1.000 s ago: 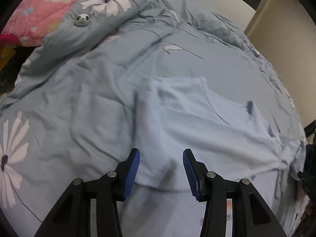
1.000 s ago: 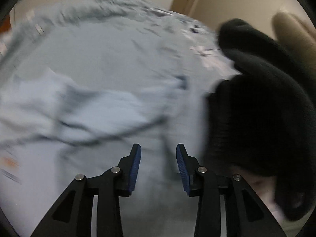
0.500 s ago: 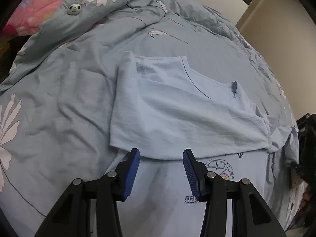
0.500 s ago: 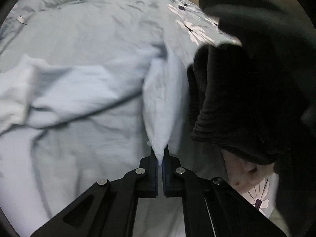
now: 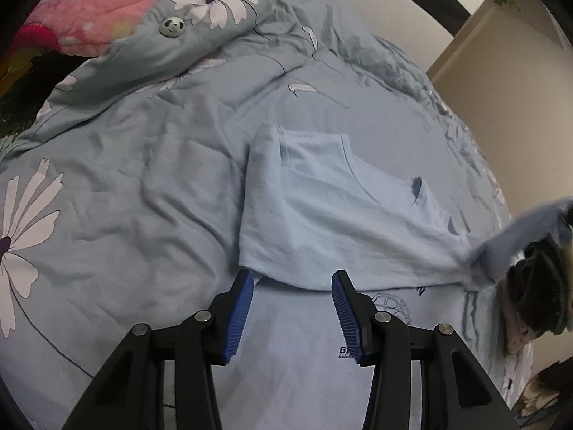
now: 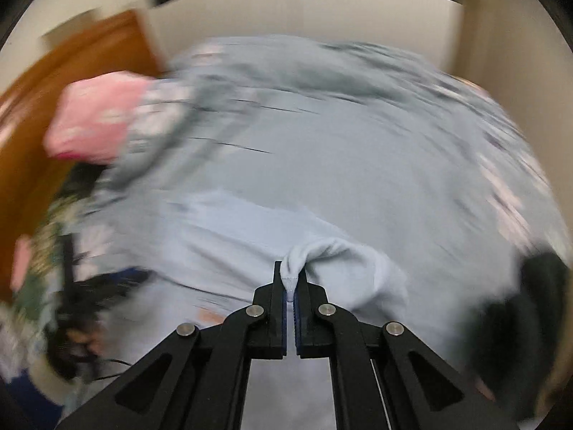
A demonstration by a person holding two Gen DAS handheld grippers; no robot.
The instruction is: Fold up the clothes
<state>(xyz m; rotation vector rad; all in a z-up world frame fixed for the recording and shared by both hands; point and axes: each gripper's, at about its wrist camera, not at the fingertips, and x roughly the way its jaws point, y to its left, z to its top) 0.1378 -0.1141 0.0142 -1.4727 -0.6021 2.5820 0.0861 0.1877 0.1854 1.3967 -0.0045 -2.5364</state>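
Pinching soft pale-blue T-shirt sleeve, right gripper fingers clenched | left gripper fingers spread, empty

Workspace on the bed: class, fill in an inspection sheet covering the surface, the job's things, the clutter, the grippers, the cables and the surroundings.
Surface: bed under a wrinkled blue floral duvet.
Job's things: light blue T-shirt lying partly folded, printed front showing below the fold; its right-hand sleeve is lifted off the bed.
Clutter: pink quilt at the far left corner; black garment at the right edge.
Grippers: left gripper open, empty, over the shirt's lower part; right gripper shut on the sleeve.
Cables: a thin dark line low left in the blurred right wrist view, not identifiable.
Surroundings: pale wall; brown wooden panel.
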